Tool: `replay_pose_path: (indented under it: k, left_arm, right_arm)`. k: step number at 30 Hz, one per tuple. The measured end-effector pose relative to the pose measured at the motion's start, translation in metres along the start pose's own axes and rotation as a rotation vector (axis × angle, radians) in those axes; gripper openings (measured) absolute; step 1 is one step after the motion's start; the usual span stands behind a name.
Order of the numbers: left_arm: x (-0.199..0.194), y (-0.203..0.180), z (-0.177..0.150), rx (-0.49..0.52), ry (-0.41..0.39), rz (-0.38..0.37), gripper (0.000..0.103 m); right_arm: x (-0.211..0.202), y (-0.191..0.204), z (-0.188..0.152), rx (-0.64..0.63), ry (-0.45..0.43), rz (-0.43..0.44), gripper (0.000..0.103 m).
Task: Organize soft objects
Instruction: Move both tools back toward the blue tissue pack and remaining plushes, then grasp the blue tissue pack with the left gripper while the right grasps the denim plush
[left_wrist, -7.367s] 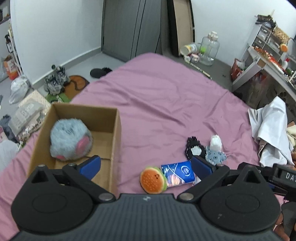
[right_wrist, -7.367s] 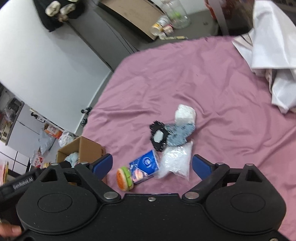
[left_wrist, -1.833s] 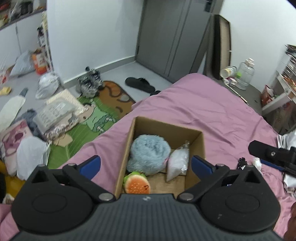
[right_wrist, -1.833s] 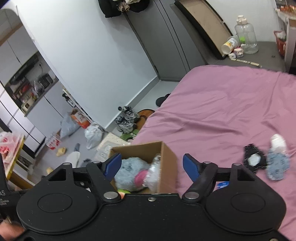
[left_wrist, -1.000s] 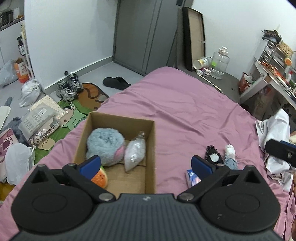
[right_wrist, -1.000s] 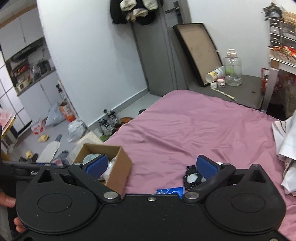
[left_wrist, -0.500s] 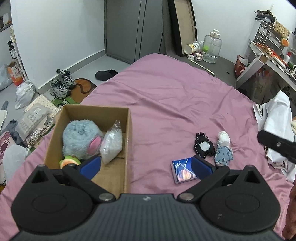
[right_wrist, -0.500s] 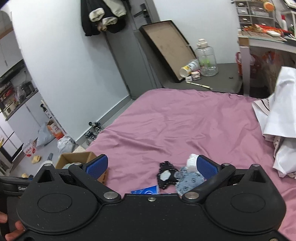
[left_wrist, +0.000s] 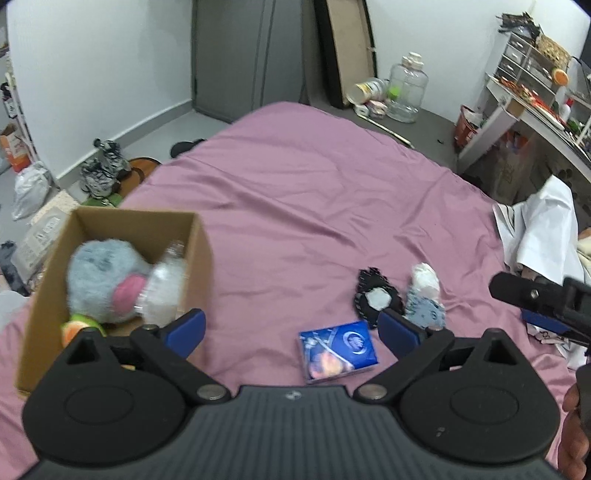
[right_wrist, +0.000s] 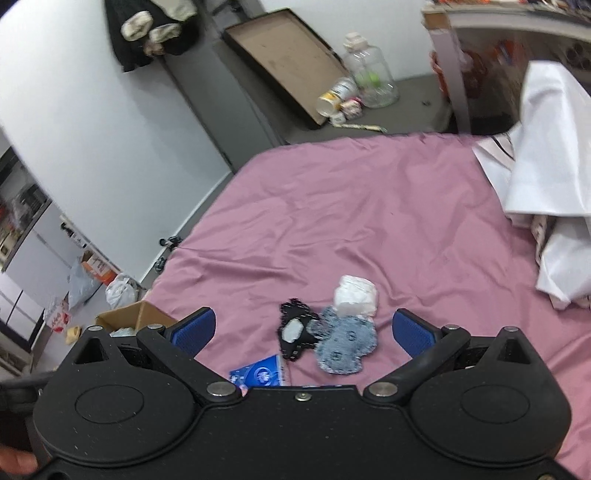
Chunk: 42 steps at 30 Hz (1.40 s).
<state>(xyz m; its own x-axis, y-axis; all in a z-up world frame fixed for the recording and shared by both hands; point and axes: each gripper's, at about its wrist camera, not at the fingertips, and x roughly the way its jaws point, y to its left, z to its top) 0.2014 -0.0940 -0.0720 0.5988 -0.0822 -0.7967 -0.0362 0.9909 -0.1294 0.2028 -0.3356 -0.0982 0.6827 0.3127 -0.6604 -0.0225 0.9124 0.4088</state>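
Note:
A cardboard box (left_wrist: 201, 254) sits on the pink bed at the left. It holds a grey plush (left_wrist: 101, 282), a clear bag of white filling (left_wrist: 164, 286) and a burger plush (left_wrist: 75, 326). A blue tissue pack (left_wrist: 338, 349), a black pouch (left_wrist: 375, 297) and a blue-white soft toy (left_wrist: 423, 299) lie on the sheet. My left gripper (left_wrist: 291, 328) is open and empty just above the tissue pack. My right gripper (right_wrist: 303, 330) is open and empty over the black pouch (right_wrist: 295, 330) and the soft toy (right_wrist: 347, 343); the tissue pack (right_wrist: 260, 374) lies just below them.
White cloth (right_wrist: 546, 177) is heaped at the bed's right edge. The bed (left_wrist: 314, 192) stretches ahead. Shoes and bags (left_wrist: 101, 168) lie on the floor at the left. A jar (left_wrist: 406, 92) and a desk (left_wrist: 528, 99) stand beyond the bed.
Both grippers have swung from the box toward the loose items on the sheet. The burger plush and the filling bag, earlier on the sheet, now lie in the box.

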Motion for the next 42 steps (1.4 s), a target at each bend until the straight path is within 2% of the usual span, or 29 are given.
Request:
replay_pose_path:
  k: [9, 13, 16, 27, 28, 32, 42]
  left_arm:
    - [0.036, -0.021, -0.009, -0.015, 0.054, -0.012, 0.095]
    - [0.052, -0.026, -0.012, -0.043, 0.083, -0.020, 0.095]
    - [0.066, -0.031, -0.016, -0.048, 0.103, -0.013, 0.095]
    - [0.113, -0.036, -0.035, -0.070, 0.190, 0.011, 0.094]
    - [0.116, -0.035, -0.036, -0.073, 0.197, 0.011, 0.092]
    - [0.119, -0.031, -0.038, -0.097, 0.205, 0.028, 0.073]
    - [0.102, -0.025, -0.030, -0.115, 0.160, 0.018, 0.072]
  right_arm:
    - [0.014, -0.026, 0.003, 0.087, 0.051, -0.005, 0.101]
    - [0.024, -0.032, 0.001, 0.108, 0.083, -0.012, 0.093]
    - [0.030, -0.036, 0.001, 0.127, 0.096, -0.018, 0.091]
    - [0.052, -0.038, -0.008, 0.111, 0.137, -0.042, 0.089]
    - [0.053, -0.037, -0.010, 0.108, 0.142, -0.044, 0.087]
    - [0.062, -0.032, -0.014, 0.085, 0.157, -0.043, 0.086]
    - [0.080, -0.025, -0.023, 0.034, 0.153, -0.073, 0.084]
